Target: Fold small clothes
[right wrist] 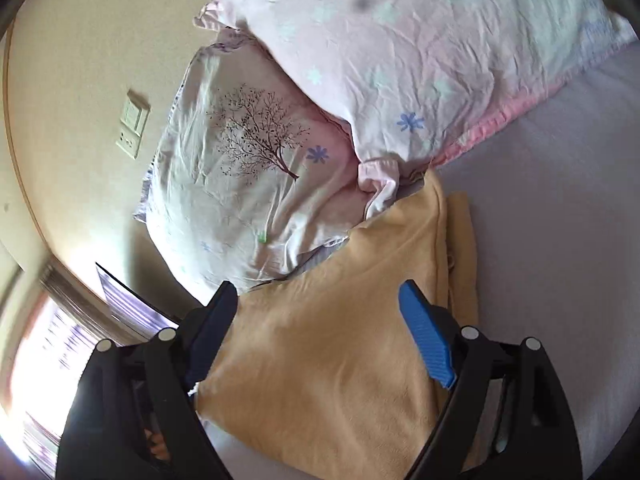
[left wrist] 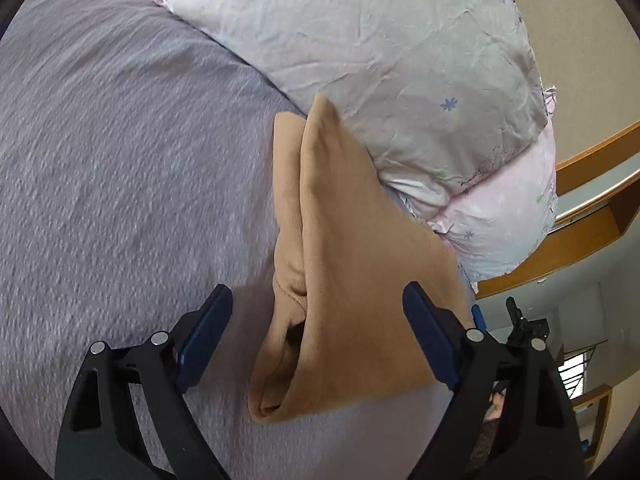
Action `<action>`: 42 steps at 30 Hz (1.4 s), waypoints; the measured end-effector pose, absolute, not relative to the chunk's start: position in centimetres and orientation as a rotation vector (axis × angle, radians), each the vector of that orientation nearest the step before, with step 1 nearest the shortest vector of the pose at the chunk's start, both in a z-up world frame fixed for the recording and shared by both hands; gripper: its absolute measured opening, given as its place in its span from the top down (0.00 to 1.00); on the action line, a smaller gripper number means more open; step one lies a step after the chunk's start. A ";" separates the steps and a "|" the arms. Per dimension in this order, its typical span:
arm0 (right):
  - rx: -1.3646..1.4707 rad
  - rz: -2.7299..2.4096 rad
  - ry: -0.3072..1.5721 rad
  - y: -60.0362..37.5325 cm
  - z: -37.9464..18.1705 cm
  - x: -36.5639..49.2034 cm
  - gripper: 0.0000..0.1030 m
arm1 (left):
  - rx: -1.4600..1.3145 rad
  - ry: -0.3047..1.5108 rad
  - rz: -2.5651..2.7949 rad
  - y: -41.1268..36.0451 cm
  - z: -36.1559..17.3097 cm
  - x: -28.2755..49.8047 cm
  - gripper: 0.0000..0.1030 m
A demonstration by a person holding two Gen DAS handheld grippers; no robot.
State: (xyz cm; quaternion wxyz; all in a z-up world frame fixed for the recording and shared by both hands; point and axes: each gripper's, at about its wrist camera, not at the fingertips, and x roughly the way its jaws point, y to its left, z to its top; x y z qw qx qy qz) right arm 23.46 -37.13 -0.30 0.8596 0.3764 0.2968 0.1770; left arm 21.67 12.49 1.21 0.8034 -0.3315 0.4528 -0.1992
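A tan garment [left wrist: 340, 240] lies folded in layers on the grey-purple bed sheet [left wrist: 120, 160], its far tip against the pillows. My left gripper [left wrist: 320, 308] is open and empty, its blue-padded fingers [left wrist: 208, 332] standing on either side of the garment's near end. In the right wrist view the same garment [right wrist: 320, 360] looks yellow-tan and fills the space between the fingers. My right gripper [right wrist: 320, 304] is open and empty just above it, one blue pad [right wrist: 428, 340] over the cloth's right side.
Two floral pillows [left wrist: 380, 60] are stacked at the head of the bed, also in the right wrist view [right wrist: 360, 60]. A beige wall with a switch plate [right wrist: 134, 124] lies behind them. A wooden bed frame edge [left wrist: 592, 160] runs at the right.
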 end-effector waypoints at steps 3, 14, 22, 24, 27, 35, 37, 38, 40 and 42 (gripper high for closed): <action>0.760 0.368 0.595 -36.5 1.1 23.5 0.16 | -0.712 0.960 -0.404 11.8 1.3 21.9 0.25; 0.874 0.398 0.513 -38.4 1.3 22.2 0.16 | -0.811 0.867 -0.563 8.3 7.1 22.4 0.85; 0.880 0.310 0.466 -40.6 1.4 21.6 0.16 | -0.577 0.929 -0.935 -14.5 11.2 24.1 0.85; 0.873 0.269 0.469 -41.5 1.2 21.3 0.16 | -0.510 1.056 -0.979 -20.3 8.8 24.7 0.80; 0.903 0.233 0.456 -43.0 0.8 20.7 0.16 | -0.493 1.202 -1.041 -24.2 6.1 24.6 0.74; 0.834 0.281 0.447 -42.3 2.2 20.0 0.19 | -0.493 0.890 -0.967 -13.7 10.6 22.3 0.13; 0.746 0.333 0.428 -41.0 3.8 18.2 0.21 | -0.434 0.882 -0.938 -11.9 10.4 21.1 0.15; 0.699 0.350 0.421 -40.2 4.6 17.3 0.22 | -0.378 0.864 -0.942 -11.4 10.4 20.0 0.15; 0.562 0.373 0.440 -38.2 6.0 15.3 0.24 | -0.237 0.813 -0.938 -11.8 10.5 17.9 0.15; 0.446 0.330 0.497 -36.5 6.6 14.2 0.28 | -0.063 0.757 -0.939 -13.0 10.1 15.3 0.15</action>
